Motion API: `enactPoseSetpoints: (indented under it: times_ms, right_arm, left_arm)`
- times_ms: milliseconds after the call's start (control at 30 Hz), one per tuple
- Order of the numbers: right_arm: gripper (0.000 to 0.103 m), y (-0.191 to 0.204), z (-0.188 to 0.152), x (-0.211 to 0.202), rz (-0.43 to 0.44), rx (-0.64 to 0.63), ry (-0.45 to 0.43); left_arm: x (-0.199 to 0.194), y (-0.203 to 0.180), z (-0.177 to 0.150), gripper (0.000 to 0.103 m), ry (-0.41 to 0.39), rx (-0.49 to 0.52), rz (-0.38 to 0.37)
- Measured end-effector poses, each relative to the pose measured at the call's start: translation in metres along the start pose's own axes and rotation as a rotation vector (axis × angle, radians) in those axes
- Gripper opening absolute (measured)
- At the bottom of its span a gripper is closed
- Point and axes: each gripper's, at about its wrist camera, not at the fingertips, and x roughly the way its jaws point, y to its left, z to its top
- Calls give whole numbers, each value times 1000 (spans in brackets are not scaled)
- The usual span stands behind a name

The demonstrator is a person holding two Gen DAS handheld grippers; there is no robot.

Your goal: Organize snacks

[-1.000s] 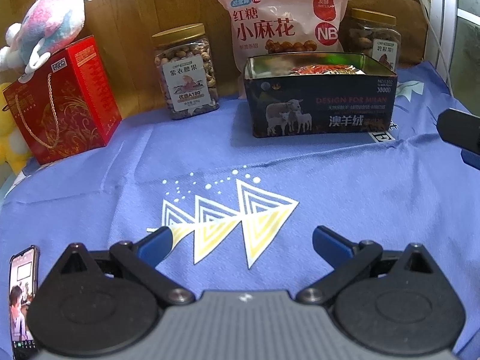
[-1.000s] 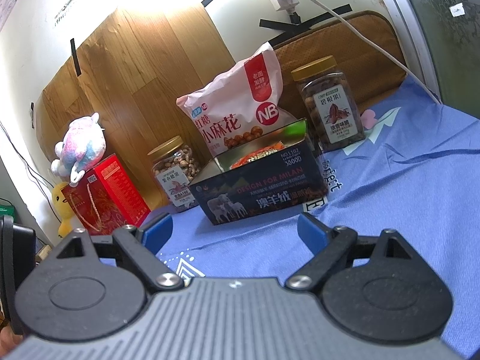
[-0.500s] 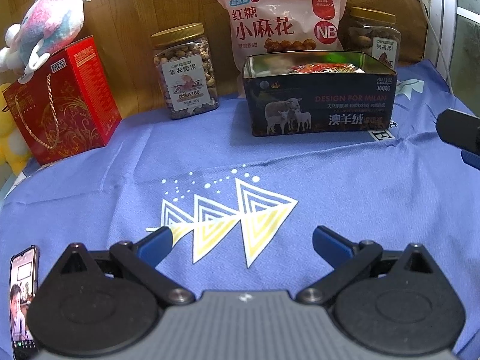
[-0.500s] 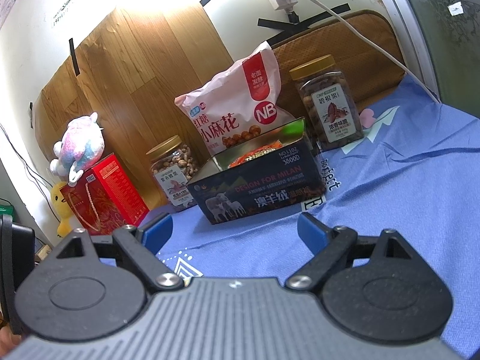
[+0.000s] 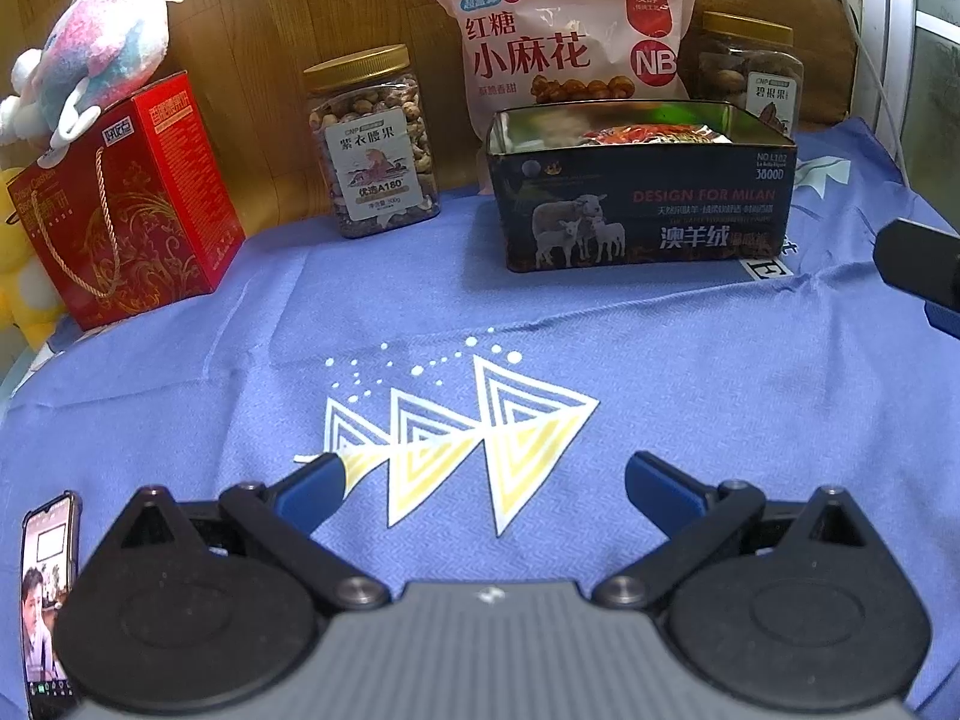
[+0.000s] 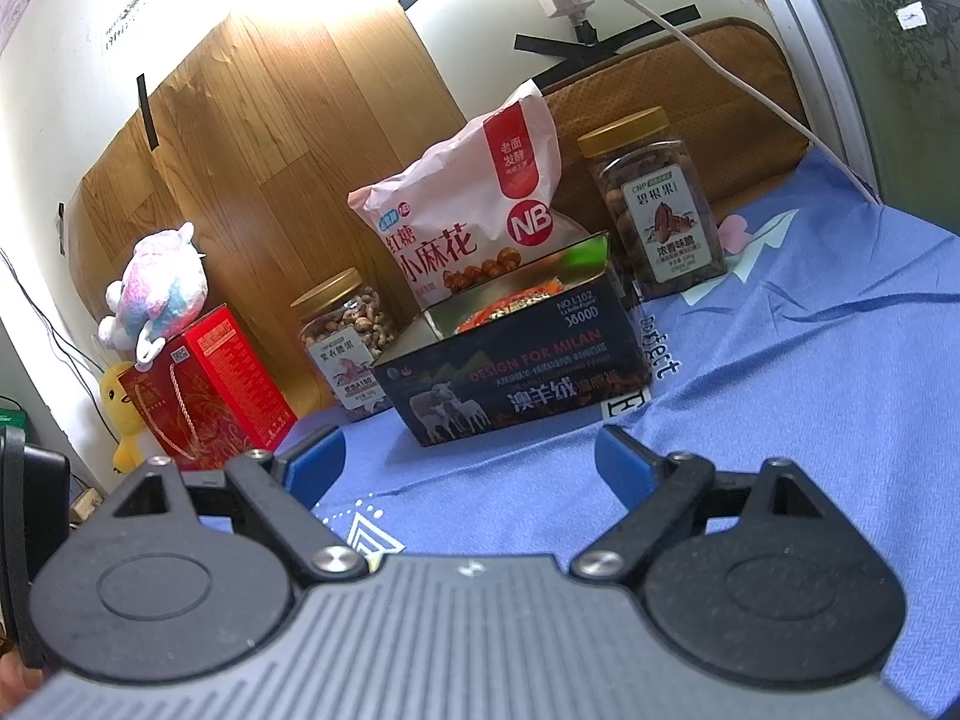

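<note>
The dark tin [image 5: 642, 210] at the far middle is showing "DESIGN FOR MILAN", "澳羊绒" and "NO.L102". Behind it, the pink bag [image 5: 564, 42] is displaying "红糖 小麻花" and "NB". The left jar [image 5: 372, 144] is reading "紫衣腰果", "A180"; the right jar [image 6: 660, 210] "碧根果".

Plush toy [image 5: 99, 42] atop red gift box [image 5: 129, 204] — phone [image 5: 48, 600] on blue cloth [image 5: 690, 372].

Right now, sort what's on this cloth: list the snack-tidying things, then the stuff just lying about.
For the job:
- open tin, packets already inside
- pink snack bag
- cashew jar
- pecan jar

Just lying about:
- red gift box
- plush toy
- yellow duck toy
- phone
</note>
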Motion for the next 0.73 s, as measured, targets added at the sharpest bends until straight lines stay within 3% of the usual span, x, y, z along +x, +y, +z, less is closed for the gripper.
enactPoseSetpoints:
  times_ms: [733]
  right_arm:
    - [92,0,0,0,0,0,1]
  left_arm:
    - [-8,-1,1,103,-50,0,-9]
